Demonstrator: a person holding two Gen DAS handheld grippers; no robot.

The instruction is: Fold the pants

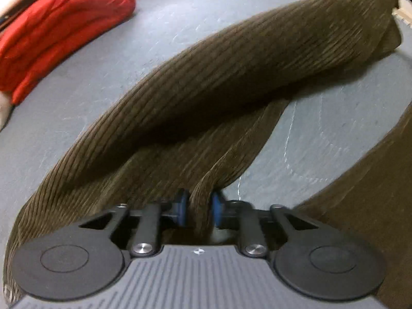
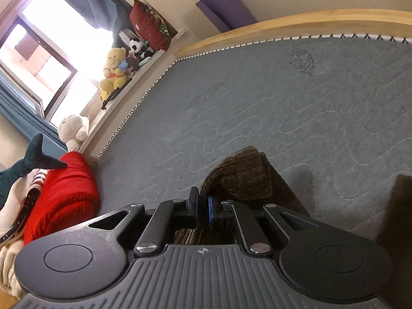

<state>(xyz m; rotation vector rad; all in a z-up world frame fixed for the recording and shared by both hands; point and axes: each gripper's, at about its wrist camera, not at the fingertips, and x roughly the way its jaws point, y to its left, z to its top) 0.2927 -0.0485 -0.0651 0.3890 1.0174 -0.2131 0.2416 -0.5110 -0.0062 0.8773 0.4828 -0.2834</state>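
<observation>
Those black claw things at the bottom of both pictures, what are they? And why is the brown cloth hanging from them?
They are grippers: pinching tools a person holds, one per hand, each with a small camera looking along its two fingers. One picture comes from the left gripper, the other from the right gripper. Both are pinched shut on the brown corduroy pants, which someone is folding. The cloth stretches between them above a grey quilted mattress. A red blanket lies bunched at the side. On the window ledge sit soft toys, including a yellow bear.
</observation>
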